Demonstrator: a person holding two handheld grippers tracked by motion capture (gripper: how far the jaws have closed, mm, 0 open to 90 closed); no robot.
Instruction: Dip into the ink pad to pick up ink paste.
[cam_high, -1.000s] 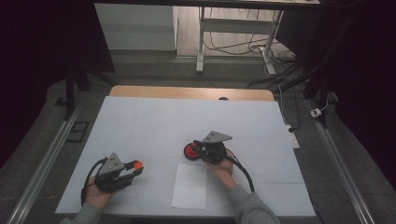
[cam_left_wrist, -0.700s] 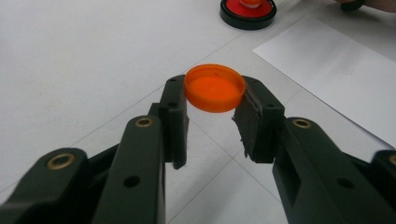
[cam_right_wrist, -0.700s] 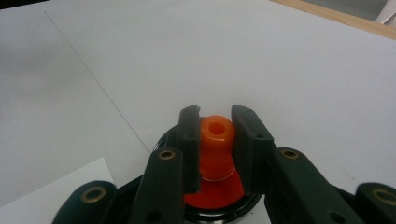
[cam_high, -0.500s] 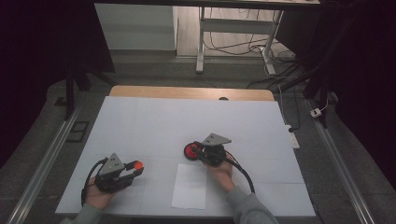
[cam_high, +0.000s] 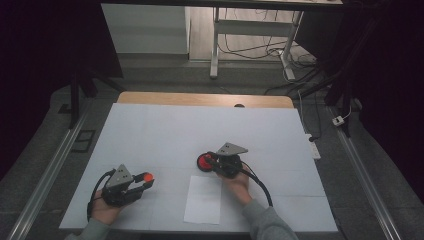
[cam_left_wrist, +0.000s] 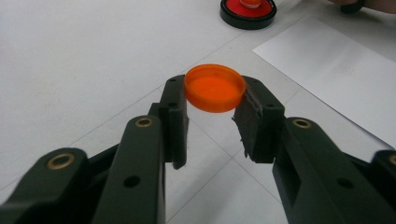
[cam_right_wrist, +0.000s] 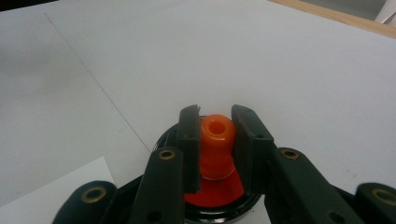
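Nothing readable anywhere here, honestly. The white sheet of paper (cam_high: 202, 199) on the bench looks blank, the orange cap (cam_left_wrist: 214, 87) has no print on it, and the red-and-black base (cam_left_wrist: 247, 10) carries no label or brand I can make out.

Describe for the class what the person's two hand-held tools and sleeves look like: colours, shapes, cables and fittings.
Both tools are black. The left tool and the right tool each carry a grey three-cornered plate on top and trail a black cable. In the gripper views each has two flat, blocky black jaws on hinged links with brass-coloured pivot rings and small round holes. The person wears grey sleeves.
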